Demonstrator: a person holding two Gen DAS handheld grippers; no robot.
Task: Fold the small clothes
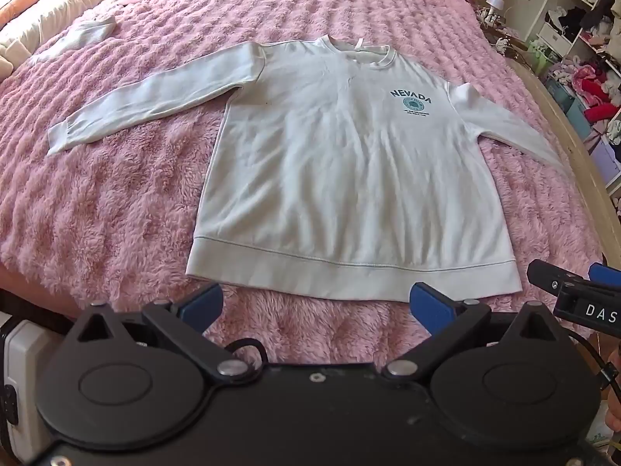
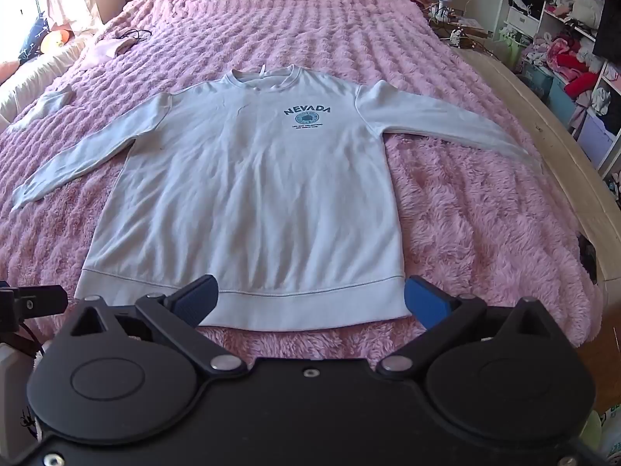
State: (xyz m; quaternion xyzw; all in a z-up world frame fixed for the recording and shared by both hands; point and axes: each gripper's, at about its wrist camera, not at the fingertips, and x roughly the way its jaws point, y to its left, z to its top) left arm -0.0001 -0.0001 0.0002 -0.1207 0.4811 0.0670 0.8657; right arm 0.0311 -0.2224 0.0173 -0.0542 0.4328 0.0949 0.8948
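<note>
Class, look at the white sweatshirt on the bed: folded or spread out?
Spread out: the sweatshirt lies flat, front up, both sleeves extended sideways.

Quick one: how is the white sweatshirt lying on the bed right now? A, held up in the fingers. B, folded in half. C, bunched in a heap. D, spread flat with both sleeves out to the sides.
D: the white sweatshirt lies flat, print side up, on the pink blanket, with a sleeve stretched out to either side and nothing gripping it.
</note>
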